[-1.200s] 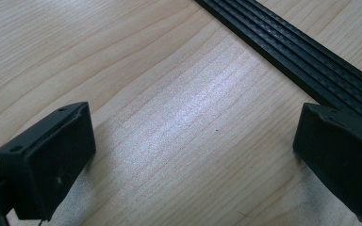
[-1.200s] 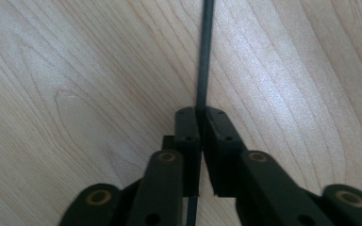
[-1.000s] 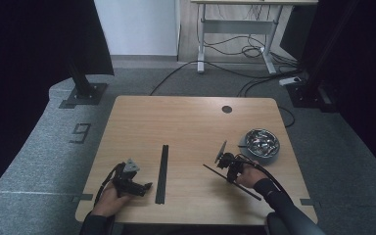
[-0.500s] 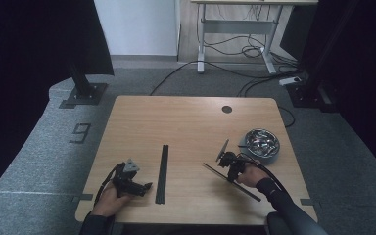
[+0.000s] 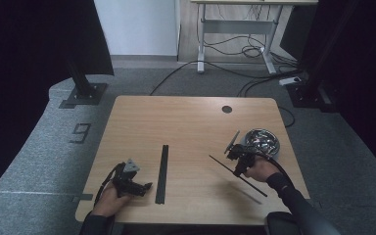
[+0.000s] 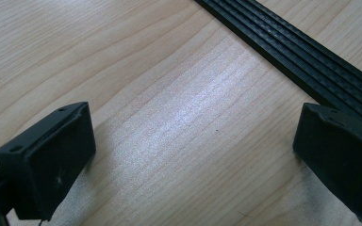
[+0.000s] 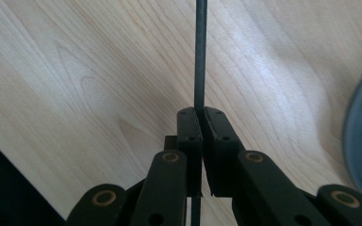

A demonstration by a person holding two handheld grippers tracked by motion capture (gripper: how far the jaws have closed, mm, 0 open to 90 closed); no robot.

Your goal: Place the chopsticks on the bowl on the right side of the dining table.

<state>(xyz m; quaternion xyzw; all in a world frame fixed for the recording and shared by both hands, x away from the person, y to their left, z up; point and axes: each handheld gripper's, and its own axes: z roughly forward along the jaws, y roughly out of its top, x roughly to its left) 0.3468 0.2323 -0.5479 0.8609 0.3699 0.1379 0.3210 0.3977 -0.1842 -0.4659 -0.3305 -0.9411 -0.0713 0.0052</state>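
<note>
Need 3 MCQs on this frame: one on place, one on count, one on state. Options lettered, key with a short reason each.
1. Where is the shiny round metal bowl?
A. at the wooden table's right edge
B. at its left edge
C. on the floor

2. How many flat black ribbed strips lie on the table?
A. three
B. one
C. none

3. How does the right gripper stand?
A. wide open
B. shut on nothing
C. shut on the thin dark rod

Key:
1 A: the high view shows the bowl by the right edge, just beyond the right hand.
2 B: a single strip lies beside the left gripper, whose jaws stand open over bare wood.
3 C: the right gripper view shows the pads pressed together around the rod.
</note>
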